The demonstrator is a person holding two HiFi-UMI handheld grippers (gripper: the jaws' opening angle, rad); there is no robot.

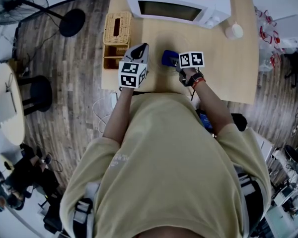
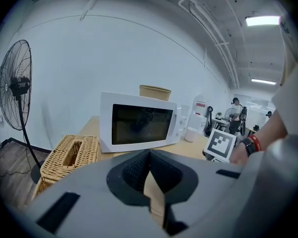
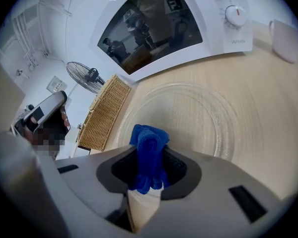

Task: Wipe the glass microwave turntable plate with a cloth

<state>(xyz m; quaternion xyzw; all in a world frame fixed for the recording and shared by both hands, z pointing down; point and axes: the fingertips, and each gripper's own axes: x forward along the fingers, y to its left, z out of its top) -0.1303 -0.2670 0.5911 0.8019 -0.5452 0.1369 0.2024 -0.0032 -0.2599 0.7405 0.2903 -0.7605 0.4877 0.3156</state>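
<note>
The clear glass turntable plate (image 3: 188,118) lies flat on the wooden table (image 1: 223,78), in front of the white microwave (image 1: 176,4); in the head view it is faint (image 1: 165,41). My right gripper (image 3: 148,170) is shut on a folded blue cloth (image 3: 149,152), held just above the plate's near rim; the cloth shows blue in the head view (image 1: 169,58). My left gripper (image 2: 149,182) is shut with nothing between its jaws, raised beside the plate at its left (image 1: 138,56).
A wicker tissue box (image 1: 117,29) stands on a wooden holder at the table's left edge. A white cup (image 1: 234,30) sits right of the microwave. A paper bowl (image 2: 155,91) rests on the microwave. A floor fan (image 1: 20,4) stands left.
</note>
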